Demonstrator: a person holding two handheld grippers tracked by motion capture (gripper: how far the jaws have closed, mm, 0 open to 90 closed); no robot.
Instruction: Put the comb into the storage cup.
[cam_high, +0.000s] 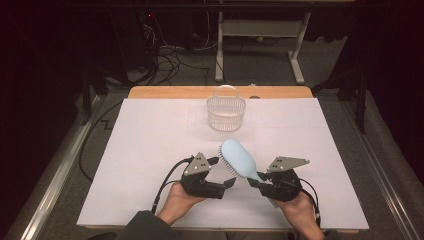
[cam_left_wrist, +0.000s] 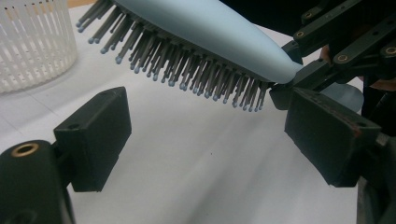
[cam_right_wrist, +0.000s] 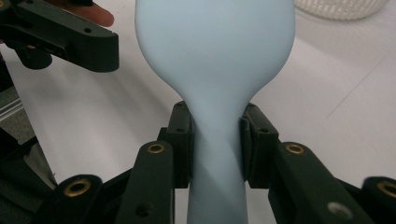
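A light blue hairbrush (cam_high: 239, 159) with dark bristles hangs above the white table cover, head tilted toward the far left. My right gripper (cam_high: 256, 180) is shut on its narrow handle, and the right gripper view shows both pads pressed against the neck of the brush (cam_right_wrist: 215, 56) at my right gripper (cam_right_wrist: 215, 137). My left gripper (cam_high: 223, 172) stands open just left of the brush head. In the left gripper view my left gripper (cam_left_wrist: 212, 135) has nothing between its jaws; the bristles of the brush (cam_left_wrist: 205, 32) hang just beyond and above them.
A white slatted basket (cam_high: 226, 114) stands upright at the far middle of the table, also seen as the basket (cam_left_wrist: 32, 42) in the left gripper view. The white sheet (cam_high: 150, 145) covers the wooden tabletop. Cables and table legs lie on the floor beyond.
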